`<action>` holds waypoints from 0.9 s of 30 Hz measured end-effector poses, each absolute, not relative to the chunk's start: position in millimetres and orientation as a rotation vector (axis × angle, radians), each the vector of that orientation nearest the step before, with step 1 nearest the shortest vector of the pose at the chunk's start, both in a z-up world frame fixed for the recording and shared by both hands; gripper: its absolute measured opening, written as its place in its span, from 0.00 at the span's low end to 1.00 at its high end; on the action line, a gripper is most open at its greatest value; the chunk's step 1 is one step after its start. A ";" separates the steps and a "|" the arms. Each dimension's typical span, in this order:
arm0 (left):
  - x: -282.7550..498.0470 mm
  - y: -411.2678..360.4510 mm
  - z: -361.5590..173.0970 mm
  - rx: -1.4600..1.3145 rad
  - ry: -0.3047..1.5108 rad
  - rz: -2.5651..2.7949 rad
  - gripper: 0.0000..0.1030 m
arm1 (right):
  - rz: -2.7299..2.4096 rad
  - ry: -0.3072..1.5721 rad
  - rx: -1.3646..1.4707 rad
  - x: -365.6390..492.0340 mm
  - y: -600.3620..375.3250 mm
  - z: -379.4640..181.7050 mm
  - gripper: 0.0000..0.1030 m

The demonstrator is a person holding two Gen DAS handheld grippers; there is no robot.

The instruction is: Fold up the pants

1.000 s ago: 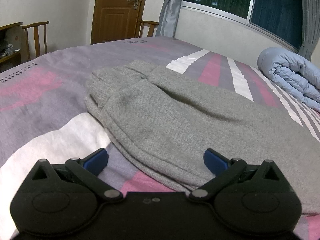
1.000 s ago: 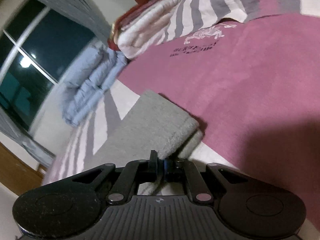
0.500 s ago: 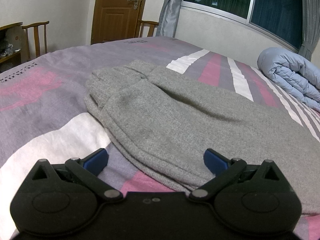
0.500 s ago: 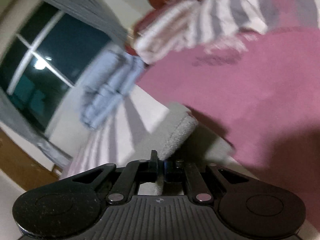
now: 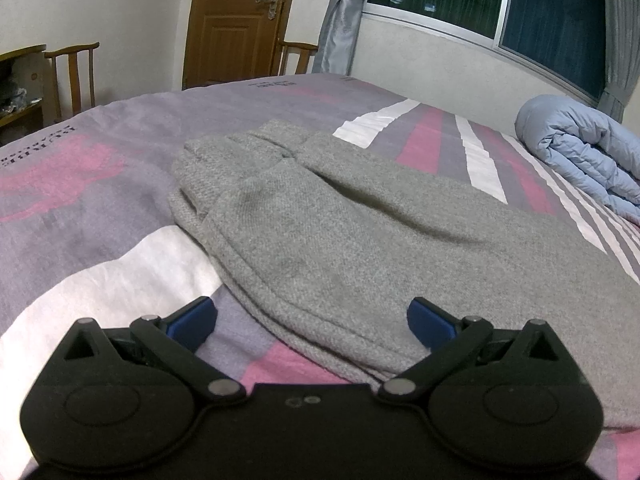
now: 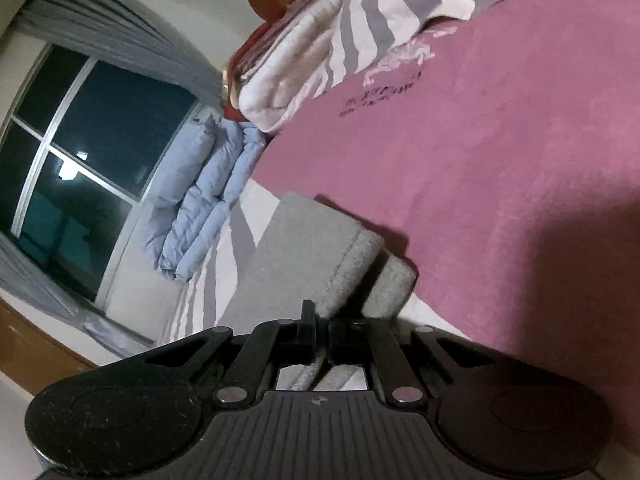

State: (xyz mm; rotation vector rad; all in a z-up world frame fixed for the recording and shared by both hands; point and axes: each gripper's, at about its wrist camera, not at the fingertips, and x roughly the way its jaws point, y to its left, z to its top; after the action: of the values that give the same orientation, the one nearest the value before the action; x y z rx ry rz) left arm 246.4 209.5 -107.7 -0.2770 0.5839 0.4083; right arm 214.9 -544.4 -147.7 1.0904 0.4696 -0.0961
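Grey pants lie across the striped bedspread, folded lengthwise, waistband at the far left. My left gripper is open and empty, its blue fingertips spread over the pants' near edge, just above the cloth. My right gripper is shut on the hem end of the pants and holds that end lifted a little off the pink bedspread. The view is rolled sideways.
A rolled light-blue duvet lies at the bed's far right, below the window; it also shows in the right wrist view. Folded striped and white bedding is stacked at the head. Wooden chairs and a door stand beyond.
The right gripper swung up and back with the pants end in it; the view blurred, then settled near where it was. The left gripper and the pants under it have not moved.
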 end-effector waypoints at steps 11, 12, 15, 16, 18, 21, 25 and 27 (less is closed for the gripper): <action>246.5 209.1 -107.8 -0.277 0.585 0.410 0.94 | -0.086 0.513 1.061 214.0 -546.2 -139.6 0.05; 246.5 209.1 -107.8 -0.277 0.585 0.409 0.94 | -0.093 0.524 1.047 214.7 -544.5 -141.1 0.05; 246.5 209.0 -107.9 -0.276 0.584 0.410 0.94 | -0.099 0.503 1.062 210.8 -543.4 -137.2 0.05; 246.4 209.1 -107.8 -0.277 0.584 0.409 0.94 | -0.101 0.486 1.055 206.0 -542.7 -131.7 0.06; 246.0 208.8 -107.6 -0.279 0.583 0.408 0.94 | -0.125 0.457 1.065 193.5 -543.8 -122.9 0.08; 246.0 208.5 -107.5 -0.279 0.583 0.409 0.94 | -0.152 0.404 1.130 170.9 -550.9 -122.1 0.12; 245.8 208.4 -107.3 -0.278 0.583 0.409 0.94 | -0.143 0.422 1.247 170.1 -561.6 -133.4 0.13; 245.8 208.6 -107.3 -0.278 0.583 0.409 0.94 | -0.143 0.420 1.330 173.1 -565.4 -140.1 0.13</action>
State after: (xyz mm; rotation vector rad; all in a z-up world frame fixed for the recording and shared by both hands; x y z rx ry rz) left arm 245.8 208.6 -107.3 -0.2781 0.5830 0.4092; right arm 173.1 -565.4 -140.1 1.3303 0.4203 -0.1425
